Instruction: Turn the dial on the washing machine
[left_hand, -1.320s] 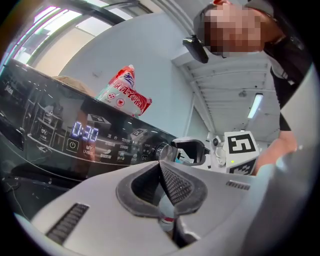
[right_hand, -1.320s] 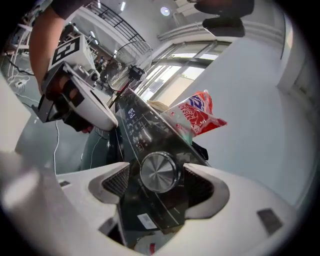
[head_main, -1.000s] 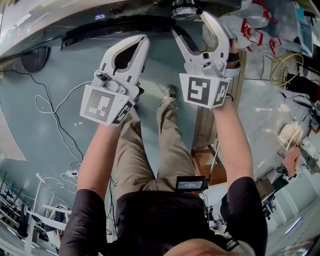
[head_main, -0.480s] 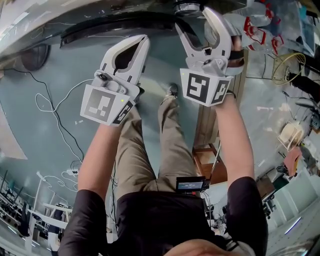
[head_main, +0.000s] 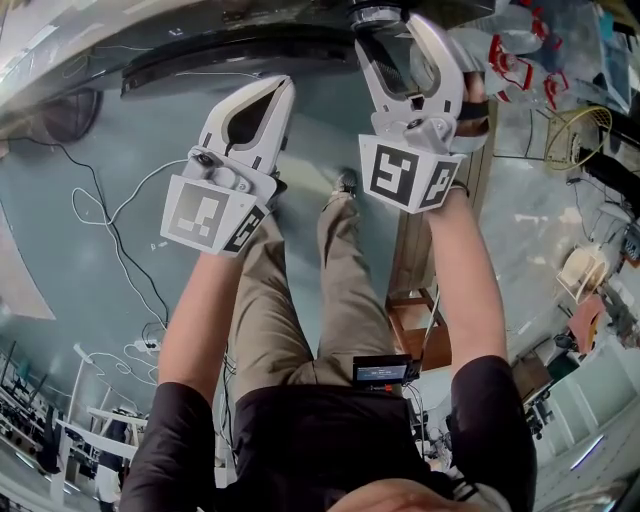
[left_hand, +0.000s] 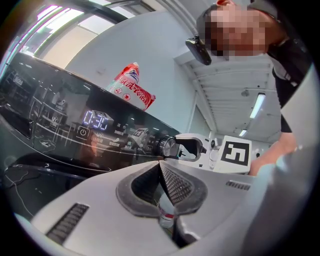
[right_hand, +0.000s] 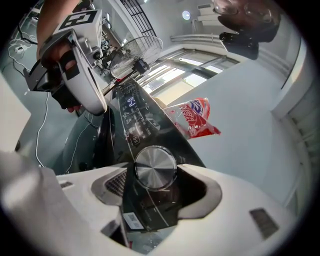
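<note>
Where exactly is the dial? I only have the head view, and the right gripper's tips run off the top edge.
Observer: The right gripper view shows the silver dial directly between the jaws of the right gripper, which have just been closing.
Operator: Is it gripped yet?
Observer: Both jaw tips sit right at the dial's rim, but I cannot tell whether they press on it.
Operator: And the left gripper?
Observer: Its own view shows the left gripper shut, with nothing between the jaws.

Left gripper (left_hand: 160, 165) pinched, right gripper (right_hand: 156, 170) closing
</note>
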